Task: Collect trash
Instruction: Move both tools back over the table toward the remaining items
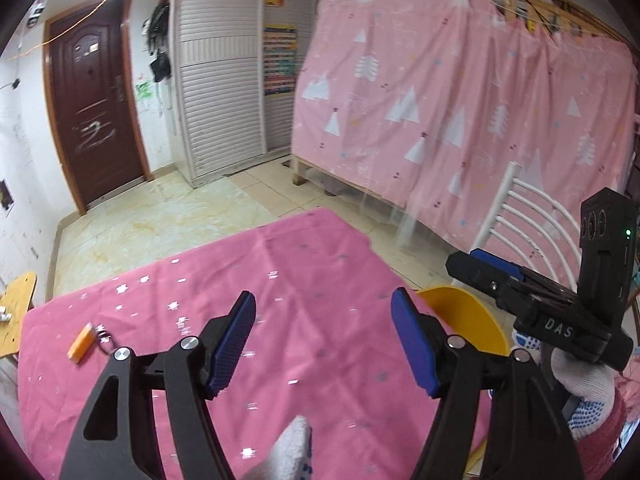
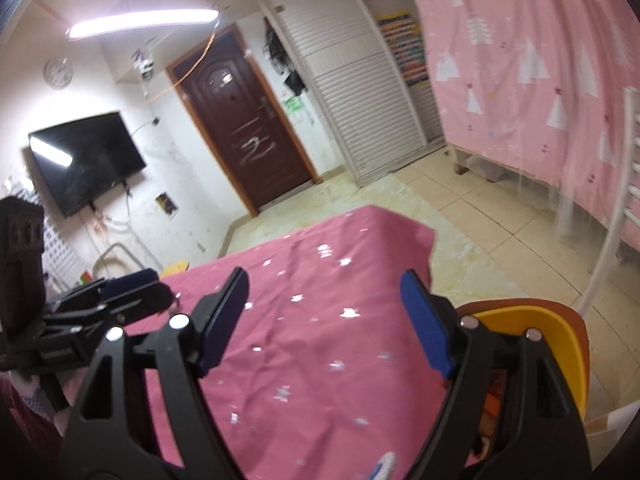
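Both tools hover over a pink star-print tablecloth (image 1: 320, 280). The left gripper (image 1: 323, 330) and the right gripper (image 2: 326, 316) stand with jaws apart, nothing between them. A small orange lighter (image 1: 81, 341) lies flat near the cloth's left edge, beside a little metal ring. A yellow bin (image 2: 532, 324) stands at the table's right side, its contents unclear.

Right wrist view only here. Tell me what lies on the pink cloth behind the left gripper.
Observer: A small orange object with a metal ring at its end, on the pink cloth's left part.
Operator: Say whether the left gripper holds it.
Observer: No. The left gripper is open and empty; the object lies off to its left.
Operator: Describe the hand on the right gripper.
Observer: A hand in a white, blue-dotted glove.
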Available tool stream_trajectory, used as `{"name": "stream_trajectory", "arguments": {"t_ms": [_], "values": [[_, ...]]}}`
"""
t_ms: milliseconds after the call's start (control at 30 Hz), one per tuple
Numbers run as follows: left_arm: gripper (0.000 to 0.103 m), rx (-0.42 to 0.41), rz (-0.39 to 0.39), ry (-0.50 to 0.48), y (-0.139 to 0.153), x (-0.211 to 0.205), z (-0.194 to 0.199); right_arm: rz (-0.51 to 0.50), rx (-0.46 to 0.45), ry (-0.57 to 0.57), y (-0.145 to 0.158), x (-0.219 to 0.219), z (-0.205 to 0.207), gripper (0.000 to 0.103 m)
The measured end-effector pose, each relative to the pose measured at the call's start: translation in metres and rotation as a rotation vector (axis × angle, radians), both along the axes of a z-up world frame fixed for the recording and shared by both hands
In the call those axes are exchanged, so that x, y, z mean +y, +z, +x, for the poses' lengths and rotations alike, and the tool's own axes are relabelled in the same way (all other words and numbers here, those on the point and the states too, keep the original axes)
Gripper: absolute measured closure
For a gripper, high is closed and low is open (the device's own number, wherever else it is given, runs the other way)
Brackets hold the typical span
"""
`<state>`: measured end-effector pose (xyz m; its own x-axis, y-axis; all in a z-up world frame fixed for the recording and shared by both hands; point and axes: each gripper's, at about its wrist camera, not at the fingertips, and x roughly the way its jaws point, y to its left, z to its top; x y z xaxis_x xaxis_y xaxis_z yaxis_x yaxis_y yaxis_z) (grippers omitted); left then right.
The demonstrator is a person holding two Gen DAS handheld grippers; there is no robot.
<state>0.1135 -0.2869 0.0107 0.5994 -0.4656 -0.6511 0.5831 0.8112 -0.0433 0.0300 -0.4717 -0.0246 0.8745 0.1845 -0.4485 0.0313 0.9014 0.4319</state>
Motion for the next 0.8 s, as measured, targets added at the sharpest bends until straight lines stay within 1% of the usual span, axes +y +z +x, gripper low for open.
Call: {"name": "stream_trajectory", "arguments": {"t_ms": [267,400,433,500,600,800], "values": [[0.041,0.007,-0.016,0.104,-0.002,0.058,0.032,-0.070,0.039,0.125,0.005,0.063,0.036,0.028],[0.041,0.003,-0.011,0.159,-0.003,0.087,0.046,-0.092,0.059,0.173,0.003,0.084,0.049,0.028],[0.041,0.005,-0.009,0.181,-0.004,0.096,0.053,-0.097,0.064,0.185,0.002,0.090,0.052,0.027],[0.041,0.008,-0.001,0.213,-0.006,0.111,0.062,-0.107,0.073,0.208,0.001,0.102,0.057,0.023],[0.041,0.010,0.012,0.261,-0.010,0.129,0.076,-0.130,0.083,0.242,0.001,0.120,0.066,0.022],[0.041,0.074,0.013,0.367,-0.028,0.177,0.114,-0.181,0.101,0.303,-0.001,0.152,0.077,0.022]]}}
